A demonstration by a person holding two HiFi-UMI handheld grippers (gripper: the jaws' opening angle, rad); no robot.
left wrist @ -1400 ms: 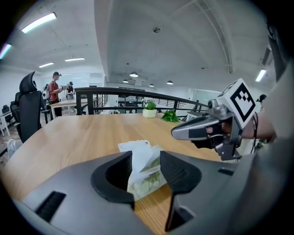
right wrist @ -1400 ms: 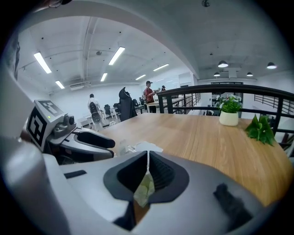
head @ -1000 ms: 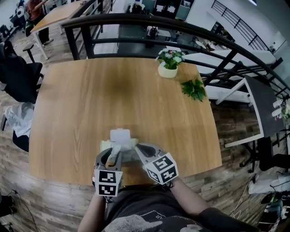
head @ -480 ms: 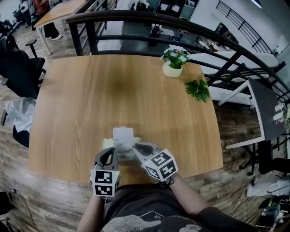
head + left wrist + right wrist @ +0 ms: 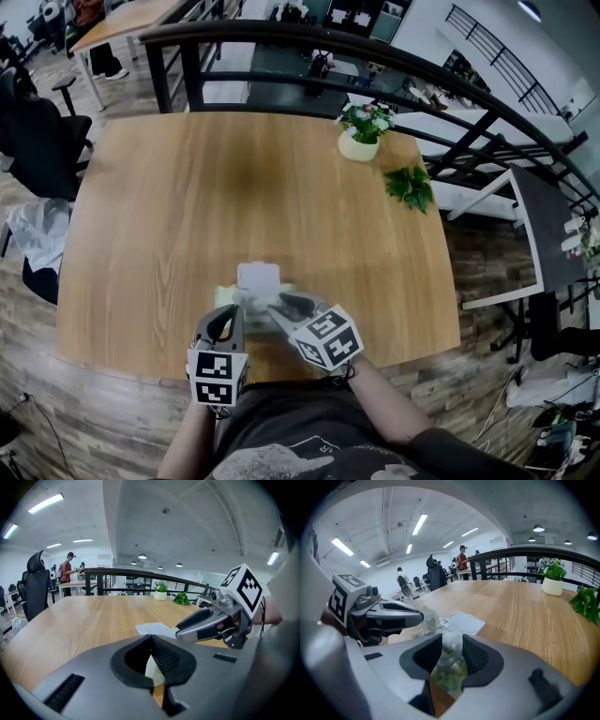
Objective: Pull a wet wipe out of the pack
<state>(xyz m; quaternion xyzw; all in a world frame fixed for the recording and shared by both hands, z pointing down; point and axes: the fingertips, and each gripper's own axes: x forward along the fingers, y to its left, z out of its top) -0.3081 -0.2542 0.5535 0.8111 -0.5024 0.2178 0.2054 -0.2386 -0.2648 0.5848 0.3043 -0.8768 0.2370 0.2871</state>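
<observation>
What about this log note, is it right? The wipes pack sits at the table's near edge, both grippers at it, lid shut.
The lid is open, not shut: the right gripper view shows it flipped back. The pack sits at the table's near edge, left gripper and right gripper at it.

An open office: desks [image 5: 117, 26], swivel chairs [image 5: 34, 591], ceiling strip lights [image 5: 45, 503].

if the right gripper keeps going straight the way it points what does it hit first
The wet wipe poking up from the pack: it sits between the jaws of the right gripper. Beyond it lies the open lid, though depth is hard to judge.
</observation>
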